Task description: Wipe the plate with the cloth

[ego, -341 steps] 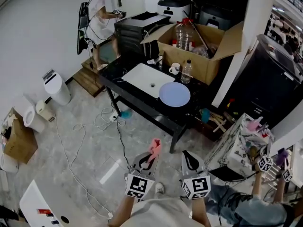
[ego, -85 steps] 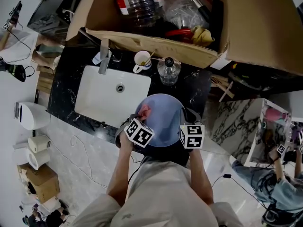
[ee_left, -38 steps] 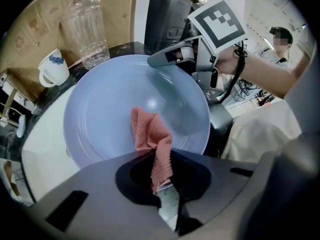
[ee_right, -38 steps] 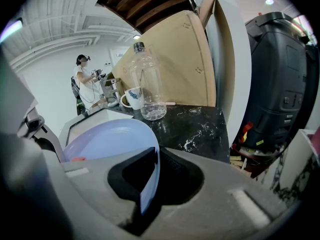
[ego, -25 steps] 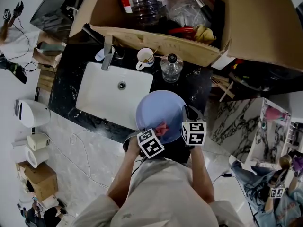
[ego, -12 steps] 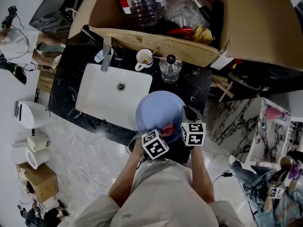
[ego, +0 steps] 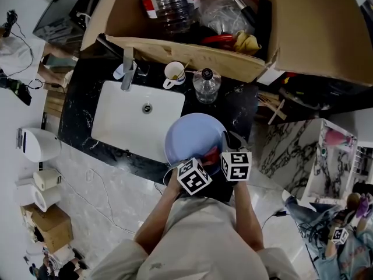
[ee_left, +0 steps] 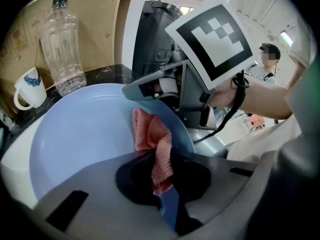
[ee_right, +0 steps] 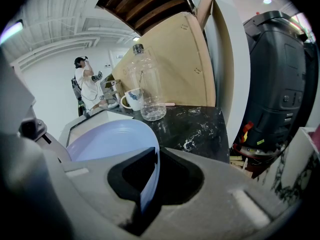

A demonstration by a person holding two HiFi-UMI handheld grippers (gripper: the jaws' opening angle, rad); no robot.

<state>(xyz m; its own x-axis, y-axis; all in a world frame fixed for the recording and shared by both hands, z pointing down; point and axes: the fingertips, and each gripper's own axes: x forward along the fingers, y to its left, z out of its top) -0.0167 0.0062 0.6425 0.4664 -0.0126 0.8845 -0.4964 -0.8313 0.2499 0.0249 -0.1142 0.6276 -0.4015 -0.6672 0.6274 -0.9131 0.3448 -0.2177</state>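
Note:
A round pale blue plate (ego: 189,140) lies at the counter's front edge, partly over the sink. My right gripper (ego: 226,144) is shut on its right rim; in the right gripper view the rim (ee_right: 150,164) runs edge-on between the jaws of the right gripper (ee_right: 149,186). My left gripper (ego: 204,163) is shut on a pink-red knitted cloth (ego: 211,155), at the plate's near right edge beside the right gripper. In the left gripper view the cloth (ee_left: 152,144) hangs over the plate (ee_left: 80,139) rim, which also sits between the jaws of the left gripper (ee_left: 162,186).
A white sink (ego: 137,118) with a faucet (ego: 127,69) is set in the black counter. Behind the plate stand a mug (ego: 173,73) and a clear bottle (ego: 206,86). A large open cardboard box (ego: 192,54) fills the back. A person (ee_right: 87,91) stands far off.
Over the last second my left gripper slid the cloth rightward along the plate's near edge, ending close to the right gripper. The right gripper kept its hold on the rim.

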